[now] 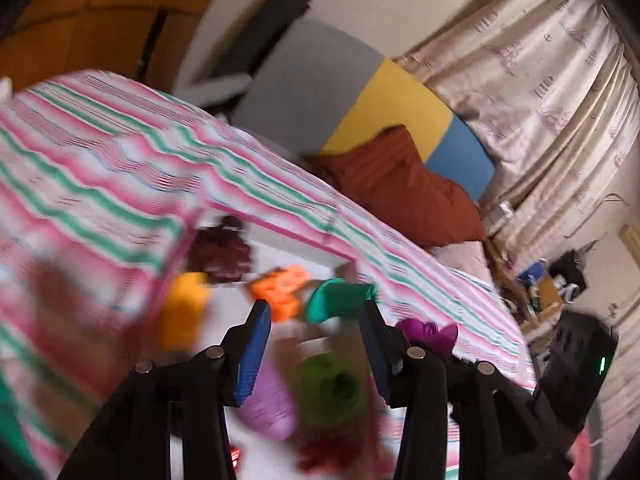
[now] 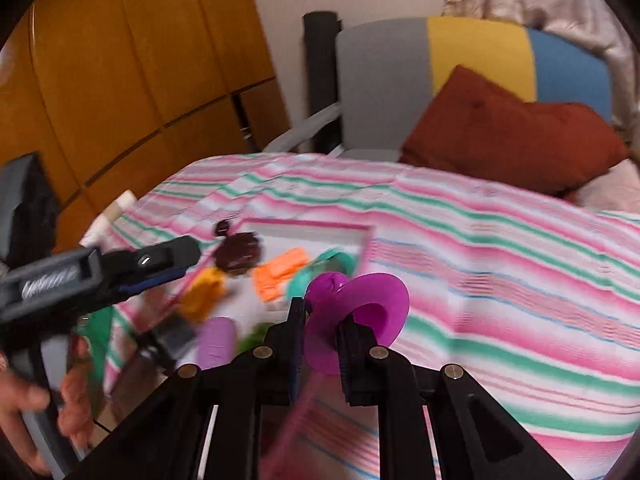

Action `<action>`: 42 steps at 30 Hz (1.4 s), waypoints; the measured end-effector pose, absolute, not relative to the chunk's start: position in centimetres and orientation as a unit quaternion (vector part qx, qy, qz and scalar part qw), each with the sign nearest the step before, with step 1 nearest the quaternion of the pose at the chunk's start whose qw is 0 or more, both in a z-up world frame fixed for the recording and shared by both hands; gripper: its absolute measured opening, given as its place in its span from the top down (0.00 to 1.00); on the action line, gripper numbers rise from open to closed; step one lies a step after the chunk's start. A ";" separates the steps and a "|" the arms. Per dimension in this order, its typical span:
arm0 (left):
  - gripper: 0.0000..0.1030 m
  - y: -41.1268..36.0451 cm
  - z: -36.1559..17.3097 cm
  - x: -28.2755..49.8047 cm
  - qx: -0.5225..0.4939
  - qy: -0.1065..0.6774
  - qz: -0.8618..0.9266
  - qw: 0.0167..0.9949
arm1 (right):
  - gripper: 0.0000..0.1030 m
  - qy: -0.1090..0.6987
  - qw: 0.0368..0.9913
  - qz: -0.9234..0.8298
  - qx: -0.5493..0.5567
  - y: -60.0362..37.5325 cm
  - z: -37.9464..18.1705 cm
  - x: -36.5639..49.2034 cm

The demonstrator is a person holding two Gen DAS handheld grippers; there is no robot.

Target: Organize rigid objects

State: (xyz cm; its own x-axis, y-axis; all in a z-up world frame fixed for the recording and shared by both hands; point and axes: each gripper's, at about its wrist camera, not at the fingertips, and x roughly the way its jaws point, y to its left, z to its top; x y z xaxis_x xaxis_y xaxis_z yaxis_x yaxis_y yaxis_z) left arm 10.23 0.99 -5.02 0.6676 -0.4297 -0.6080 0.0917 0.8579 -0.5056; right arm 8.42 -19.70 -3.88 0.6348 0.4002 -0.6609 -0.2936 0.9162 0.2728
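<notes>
My right gripper [image 2: 320, 332] is clamped on the magenta flanged piece [image 2: 360, 316], just off the right edge of the pink-rimmed tray [image 2: 308, 225]. Left gripper [image 1: 316, 328] hangs wide apart w/ nothing in it, over the tray's toys. Next, I'd say: carry it over the rim, lower into a bare spot beside the teal piece [image 2: 320, 268], then let go w/o knocking others.

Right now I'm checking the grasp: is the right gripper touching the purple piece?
Touching. The right wrist view shows the right gripper with both fingers closed on the purple piece, no gap showing.
</notes>
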 end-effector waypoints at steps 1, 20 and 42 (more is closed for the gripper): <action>0.55 1.5 -5.1 9.7 -0.219 0.378 -0.139 0.889 | 0.85 0.386 0.897 0.204 0.071 -18.6 -4.0 8.7; 0.55 5.1 -4.0 4.1 -0.083 0.381 0.042 0.920 | 0.30 0.401 0.896 0.190 0.002 -11.8 -3.7 8.5; 0.55 4.1 -1.2 0.7 -0.034 0.400 0.100 0.910 | 0.11 0.402 0.910 0.098 0.015 -13.1 1.8 1.0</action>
